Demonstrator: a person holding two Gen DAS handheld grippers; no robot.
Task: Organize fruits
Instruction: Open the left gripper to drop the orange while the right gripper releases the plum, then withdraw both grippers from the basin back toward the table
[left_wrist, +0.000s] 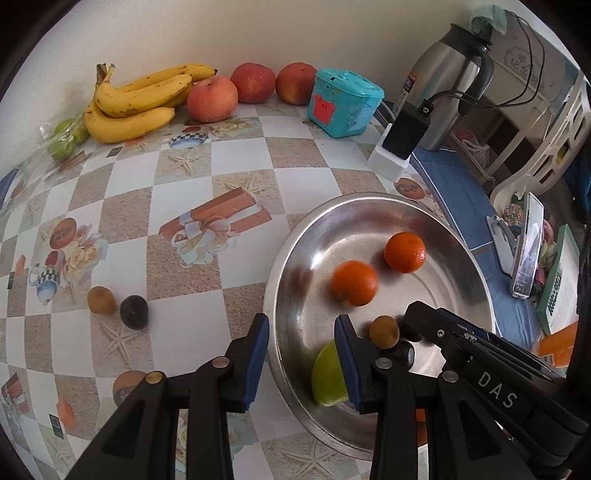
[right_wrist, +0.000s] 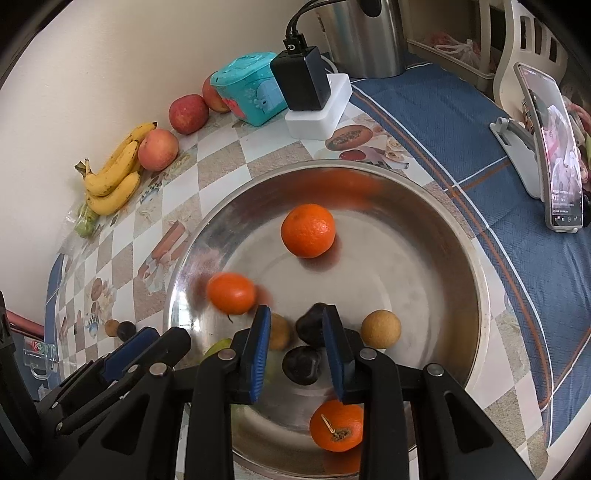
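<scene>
A steel bowl (right_wrist: 461, 295) holds three oranges (right_wrist: 308, 230), one of them blurred (right_wrist: 231, 292), two dark fruits (right_wrist: 312, 325), brown round fruits (right_wrist: 381, 329) and a green fruit (left_wrist: 327, 376). My right gripper (right_wrist: 295, 354) is open and empty above the dark fruits in the bowl. My left gripper (left_wrist: 303, 360) is open and empty over the bowl's left rim (left_wrist: 273, 295). On the table lie a brown kiwi (left_wrist: 101, 300) and a dark fruit (left_wrist: 134, 312), with bananas (left_wrist: 136, 103) and three apples (left_wrist: 211, 99) by the wall.
A teal toy box (left_wrist: 343, 103), a black charger on a white block (left_wrist: 400, 144) and a steel kettle (left_wrist: 450, 85) stand at the back. A phone on a stand (right_wrist: 554, 155) is at the right on blue cloth. A bag of green fruit (left_wrist: 66, 136) lies beside the bananas.
</scene>
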